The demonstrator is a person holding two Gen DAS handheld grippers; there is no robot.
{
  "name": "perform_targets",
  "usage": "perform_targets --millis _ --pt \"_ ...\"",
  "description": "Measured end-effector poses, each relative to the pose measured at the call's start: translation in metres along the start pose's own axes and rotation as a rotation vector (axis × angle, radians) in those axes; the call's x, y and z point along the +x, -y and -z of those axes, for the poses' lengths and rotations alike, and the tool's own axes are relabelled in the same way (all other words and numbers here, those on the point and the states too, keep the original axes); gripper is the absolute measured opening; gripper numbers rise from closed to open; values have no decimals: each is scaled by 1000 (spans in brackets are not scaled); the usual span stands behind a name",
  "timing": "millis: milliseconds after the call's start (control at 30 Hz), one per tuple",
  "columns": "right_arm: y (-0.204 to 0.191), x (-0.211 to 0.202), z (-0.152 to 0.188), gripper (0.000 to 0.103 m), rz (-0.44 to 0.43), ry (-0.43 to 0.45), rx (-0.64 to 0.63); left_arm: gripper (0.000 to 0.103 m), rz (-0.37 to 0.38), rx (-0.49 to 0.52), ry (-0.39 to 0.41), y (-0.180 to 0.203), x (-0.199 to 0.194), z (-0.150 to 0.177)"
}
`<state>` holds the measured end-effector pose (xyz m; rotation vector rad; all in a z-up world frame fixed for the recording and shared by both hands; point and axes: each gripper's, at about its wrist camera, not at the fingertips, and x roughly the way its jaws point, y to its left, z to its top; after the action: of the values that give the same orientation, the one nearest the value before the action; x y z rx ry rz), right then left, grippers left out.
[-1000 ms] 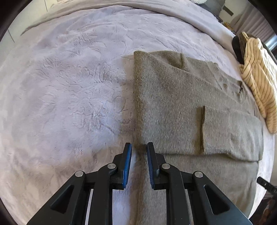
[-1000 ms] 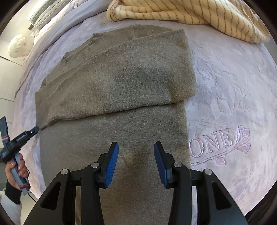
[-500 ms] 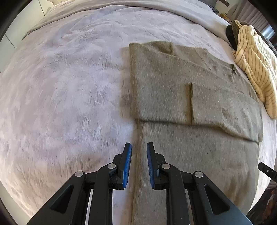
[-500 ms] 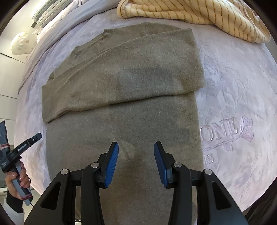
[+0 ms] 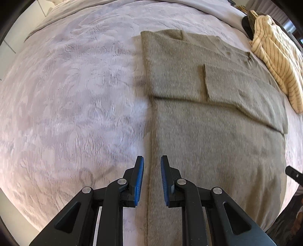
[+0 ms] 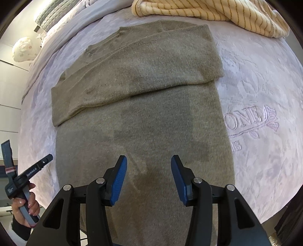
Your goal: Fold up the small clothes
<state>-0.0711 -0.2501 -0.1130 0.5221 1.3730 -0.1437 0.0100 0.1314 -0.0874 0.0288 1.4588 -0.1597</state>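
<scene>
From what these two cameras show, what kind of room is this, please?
Most likely a bedroom. The olive-grey knitted sweater lies spread on a plush lilac embossed bedspread over a bed, a cream blanket with thin brown stripes is bunched at its far edge, and a grey quilted pillow sits beyond.

Pale lilac plush bedspread (image 6: 261,79) covering a bed, with two garments lying on it.

The spread has an embossed leaf and flower pattern and stitched lettering ending in "ONE" with a sprig beside it. A grey-green knitted sweater (image 6: 144,117) lies flat on it, both sleeves folded across the chest, its hem end reaching the near edge of the bed. Beyond the sweater's neck end lies a rumpled cream garment with thin brown stripes (image 6: 217,13), just beside the sweater in the left wrist view (image 5: 274,56).
</scene>
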Motion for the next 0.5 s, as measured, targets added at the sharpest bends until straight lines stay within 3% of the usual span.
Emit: perform_targets --millis 167,233,267,333,500 --pt "-3 0 9 53 0 1 6 20 1 22 -23 -3 -1 15" --pt "-6 -1 12 53 1 3 10 66 -7 27 -29 -4 -2 20" --pt "-7 -1 14 53 1 5 11 103 -25 21 -15 -5 -5 23" --pt "-9 -3 16 53 3 10 11 102 -39 39 25 -5 -14 28" --pt "-13 -5 24 53 9 21 22 102 -32 72 18 -5 -17 34"
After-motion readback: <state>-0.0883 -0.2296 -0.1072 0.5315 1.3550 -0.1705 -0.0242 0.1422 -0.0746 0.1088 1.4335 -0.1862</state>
